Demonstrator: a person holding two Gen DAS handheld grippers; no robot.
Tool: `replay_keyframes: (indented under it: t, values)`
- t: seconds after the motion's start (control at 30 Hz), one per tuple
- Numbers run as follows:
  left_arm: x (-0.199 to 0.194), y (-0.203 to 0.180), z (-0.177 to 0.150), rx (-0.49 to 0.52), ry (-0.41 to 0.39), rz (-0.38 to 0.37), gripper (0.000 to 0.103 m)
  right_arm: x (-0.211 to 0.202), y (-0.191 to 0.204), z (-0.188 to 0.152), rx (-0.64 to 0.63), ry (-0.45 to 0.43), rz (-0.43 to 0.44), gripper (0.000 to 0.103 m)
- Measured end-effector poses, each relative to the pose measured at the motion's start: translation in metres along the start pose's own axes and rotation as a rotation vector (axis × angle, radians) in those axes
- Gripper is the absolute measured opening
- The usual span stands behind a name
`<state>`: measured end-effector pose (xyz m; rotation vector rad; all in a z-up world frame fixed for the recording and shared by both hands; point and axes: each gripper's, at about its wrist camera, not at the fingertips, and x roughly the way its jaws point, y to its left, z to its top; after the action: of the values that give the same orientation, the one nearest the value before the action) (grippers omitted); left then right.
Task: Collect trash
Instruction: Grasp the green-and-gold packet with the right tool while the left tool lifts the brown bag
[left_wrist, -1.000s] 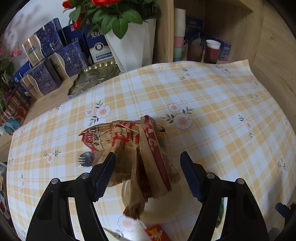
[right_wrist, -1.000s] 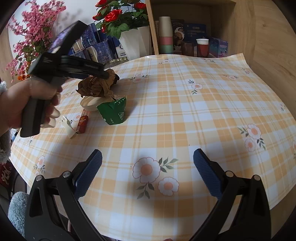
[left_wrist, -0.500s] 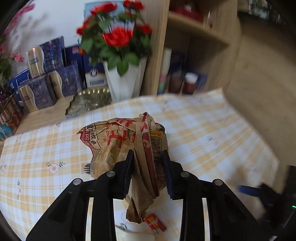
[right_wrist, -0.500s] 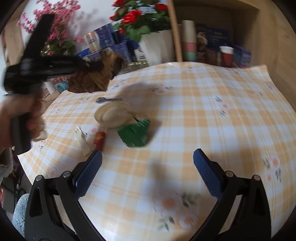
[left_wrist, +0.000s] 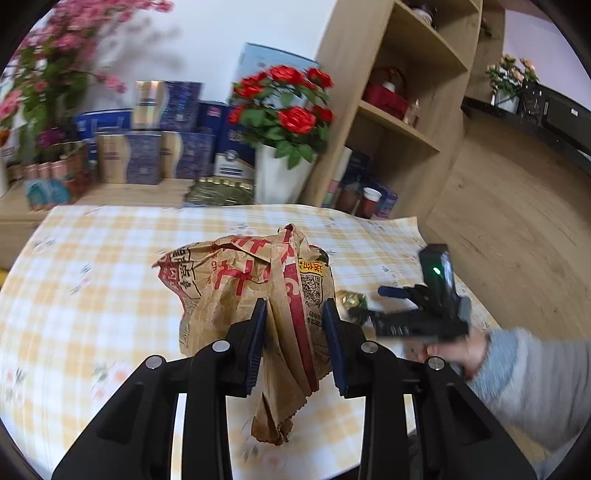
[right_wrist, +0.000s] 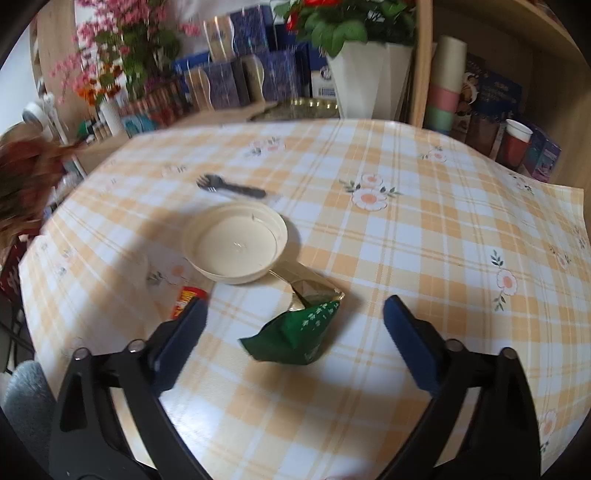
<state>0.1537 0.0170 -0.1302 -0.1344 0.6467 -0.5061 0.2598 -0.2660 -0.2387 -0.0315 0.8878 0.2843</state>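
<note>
My left gripper is shut on a crumpled brown paper bag with red print and holds it in the air above the checked tablecloth. My right gripper is open just above the table, its jaws on either side of a crumpled green wrapper. Beyond the wrapper lie a white plastic lid, a black plastic fork and a small red packet. The right gripper also shows in the left wrist view, near the green wrapper.
A white vase of red roses, blue boxes and a brass tray stand along the table's far edge. A wooden shelf unit with stacked paper cups stands at the back right.
My left gripper shut on the brown paper bag and lifted it off the white lid, away to the left. My right gripper moved left and forward to straddle the green wrapper.
</note>
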Motion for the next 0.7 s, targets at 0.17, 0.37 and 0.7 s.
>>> replay_keyframes:
  t: [0.17, 0.37, 0.7]
  values:
    - [-0.041, 0.012, -0.027, -0.039, -0.012, -0.005, 0.03, 0.023, -0.009, 0.003, 0.035, 0.081, -0.033, 0.078]
    - [-0.055, 0.01, -0.034, -0.01, -0.001, -0.027, 0.03, 0.024, -0.018, -0.003, 0.116, 0.123, 0.011, 0.035]
    - [-0.055, -0.014, -0.043, -0.035, 0.03, -0.173, 0.03, -0.06, 0.0, -0.032, 0.21, -0.019, 0.091, 0.035]
